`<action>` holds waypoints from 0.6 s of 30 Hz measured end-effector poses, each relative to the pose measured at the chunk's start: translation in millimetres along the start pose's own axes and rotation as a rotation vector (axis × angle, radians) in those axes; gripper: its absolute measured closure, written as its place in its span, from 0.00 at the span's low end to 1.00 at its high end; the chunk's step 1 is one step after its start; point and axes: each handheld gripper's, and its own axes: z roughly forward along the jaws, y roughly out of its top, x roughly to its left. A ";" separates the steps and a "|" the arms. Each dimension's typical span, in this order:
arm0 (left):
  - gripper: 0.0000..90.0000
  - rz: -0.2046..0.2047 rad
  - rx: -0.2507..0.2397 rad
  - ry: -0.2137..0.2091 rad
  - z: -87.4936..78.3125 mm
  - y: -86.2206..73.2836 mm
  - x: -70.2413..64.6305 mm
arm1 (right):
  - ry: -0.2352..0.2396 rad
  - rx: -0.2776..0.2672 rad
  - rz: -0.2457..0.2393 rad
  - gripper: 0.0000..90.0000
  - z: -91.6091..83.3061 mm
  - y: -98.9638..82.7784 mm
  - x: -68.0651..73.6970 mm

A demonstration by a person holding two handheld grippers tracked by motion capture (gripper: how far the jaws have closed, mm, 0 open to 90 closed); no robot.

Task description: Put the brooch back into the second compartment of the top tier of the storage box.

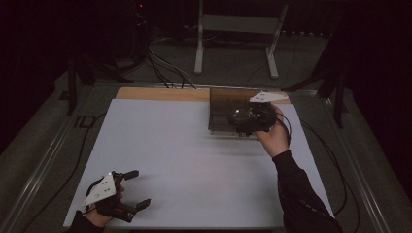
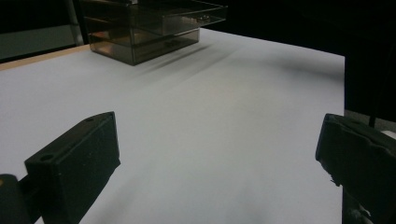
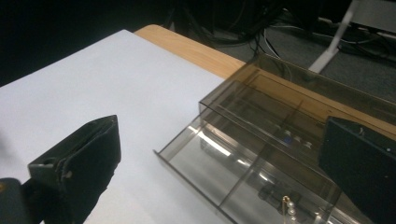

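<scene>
A smoky clear plastic drawer box (image 1: 221, 109) stands at the back right of the white tabletop (image 1: 184, 160). Its top drawer (image 3: 233, 163) is pulled out, with dividers and a few small items (image 3: 289, 207) inside. My right gripper (image 1: 239, 121) hovers over the box, jaws wide open and nothing between them; in the right gripper view the gripper (image 3: 224, 163) looks down on the drawer. My left gripper (image 1: 137, 189) rests open near the front left corner. In the left gripper view the gripper (image 2: 219, 154) points across the bare sheet toward the box (image 2: 149, 32).
A strip of wooden table edge (image 1: 160, 93) shows behind the white sheet. Beyond it are a white metal stand (image 1: 238, 24) and cables (image 1: 165, 68) on the floor. A cable (image 1: 335, 165) trails past the table's right edge.
</scene>
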 end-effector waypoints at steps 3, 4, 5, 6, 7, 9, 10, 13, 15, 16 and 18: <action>0.01 0.001 0.004 0.003 -0.4 -0.3 -0.1 | 0.006 -0.016 -0.009 0.00 -3.8 -0.5 3.5; 0.01 0.002 0.001 0.003 -0.3 0.1 -0.2 | 0.004 -0.023 -0.013 0.00 -5.2 -0.7 4.8; 0.01 0.001 -0.001 0.003 -0.1 0.4 -0.2 | 0.000 -0.032 -0.019 0.00 -6.8 -0.8 5.8; 0.01 0.001 0.001 0.003 0.2 0.4 -0.3 | 0.003 -0.041 -0.026 0.00 -8.6 -1.0 6.7; 0.01 0.006 0.004 0.004 0.3 0.1 -0.4 | 0.006 -0.050 -0.031 0.00 -10.5 -1.2 7.5; 0.01 0.007 0.011 0.002 0.7 -0.4 -0.5 | 0.009 -0.065 -0.043 0.00 -13.8 -2.1 9.1; 0.01 0.006 0.010 0.003 0.6 -0.4 -0.2 | 0.009 -0.071 -0.053 0.00 -15.3 -3.0 9.8; 0.01 0.002 0.006 0.005 0.4 -0.3 -0.1 | 0.019 -0.083 -0.048 0.00 -19.1 -7.6 10.7; 0.01 0.007 0.005 0.002 0.6 0.3 -0.3 | 0.020 -0.084 -0.047 0.00 -19.9 -9.7 10.9; 0.01 0.005 0.006 0.001 0.8 0.2 -0.3 | 0.020 -0.081 -0.050 0.00 -21.5 -14.1 12.0; 0.01 0.005 0.010 0.002 0.9 -0.6 -0.5 | 0.017 -0.087 -0.051 0.00 -23.3 -18.7 12.9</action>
